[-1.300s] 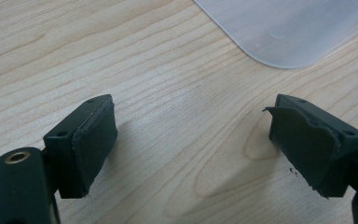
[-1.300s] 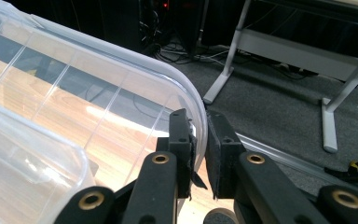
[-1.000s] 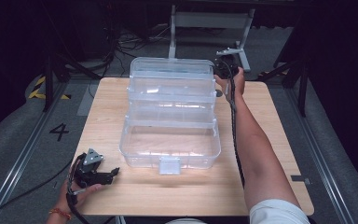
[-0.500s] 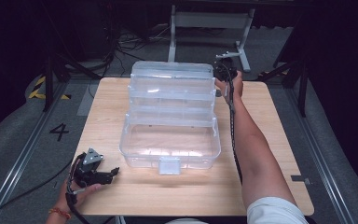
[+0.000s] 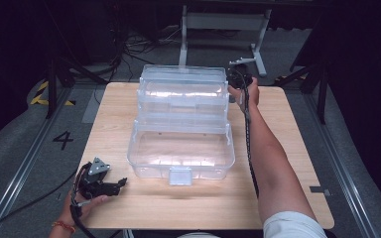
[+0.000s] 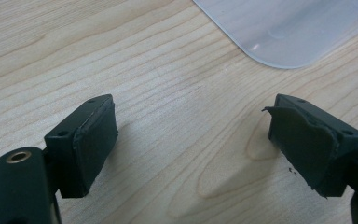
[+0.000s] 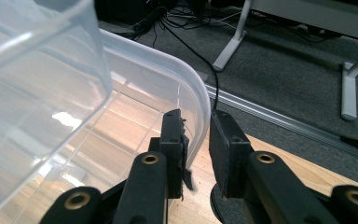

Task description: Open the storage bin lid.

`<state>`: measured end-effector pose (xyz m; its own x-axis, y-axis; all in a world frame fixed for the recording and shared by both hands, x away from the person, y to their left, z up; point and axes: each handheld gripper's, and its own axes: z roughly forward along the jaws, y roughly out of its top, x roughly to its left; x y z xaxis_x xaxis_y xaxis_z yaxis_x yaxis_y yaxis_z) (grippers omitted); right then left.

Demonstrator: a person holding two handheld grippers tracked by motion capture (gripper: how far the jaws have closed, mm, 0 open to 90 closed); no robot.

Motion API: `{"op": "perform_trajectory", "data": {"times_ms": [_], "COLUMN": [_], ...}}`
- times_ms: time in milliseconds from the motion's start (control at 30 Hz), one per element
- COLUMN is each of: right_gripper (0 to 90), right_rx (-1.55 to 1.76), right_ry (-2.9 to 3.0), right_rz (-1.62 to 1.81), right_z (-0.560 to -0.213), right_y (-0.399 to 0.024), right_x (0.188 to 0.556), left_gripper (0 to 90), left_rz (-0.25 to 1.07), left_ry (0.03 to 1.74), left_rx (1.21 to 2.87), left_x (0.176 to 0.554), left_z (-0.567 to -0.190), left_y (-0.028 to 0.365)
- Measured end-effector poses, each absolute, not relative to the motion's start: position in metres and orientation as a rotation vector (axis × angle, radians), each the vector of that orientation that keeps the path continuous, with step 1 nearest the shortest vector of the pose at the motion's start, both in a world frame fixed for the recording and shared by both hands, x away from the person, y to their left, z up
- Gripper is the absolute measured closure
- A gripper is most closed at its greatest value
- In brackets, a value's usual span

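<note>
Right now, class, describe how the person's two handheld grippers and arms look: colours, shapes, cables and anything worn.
Both grippers are black. The left gripper carries a grey three-cornered plate on top, and its blocky jaws have dark, worn pads. The right gripper has brass-coloured pivot pins and a black cable trailing along the bare forearm. The person wears a white short sleeve on the right arm and an orange-red wristband on the left.

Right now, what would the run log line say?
left gripper open | right gripper jaws just opening, box wall between | clear box on table

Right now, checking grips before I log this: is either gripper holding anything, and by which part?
The right gripper straddles the clear box's far rim; its jaws have just been opening, a gap showing. The left gripper holds nothing.
</note>
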<state>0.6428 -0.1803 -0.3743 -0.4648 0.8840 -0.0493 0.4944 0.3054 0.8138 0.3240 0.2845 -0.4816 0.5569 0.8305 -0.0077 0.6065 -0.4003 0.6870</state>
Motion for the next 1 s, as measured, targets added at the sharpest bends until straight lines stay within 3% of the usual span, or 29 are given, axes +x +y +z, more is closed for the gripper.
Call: {"op": "perform_trajectory", "data": {"times_ms": [1000], "right_gripper": [67.5], "right_rx": [1.071], "right_ry": [2.066], "right_rz": [1.053], "right_z": [-0.336], "right_y": [-0.189], "right_x": [0.606], "left_gripper": [15.8], "left_rz": [0.448], "left_ry": [1.148], "left_rx": [2.148], "left_x": [0.324], "left_z": [-0.481], "left_y": [0.284]}}
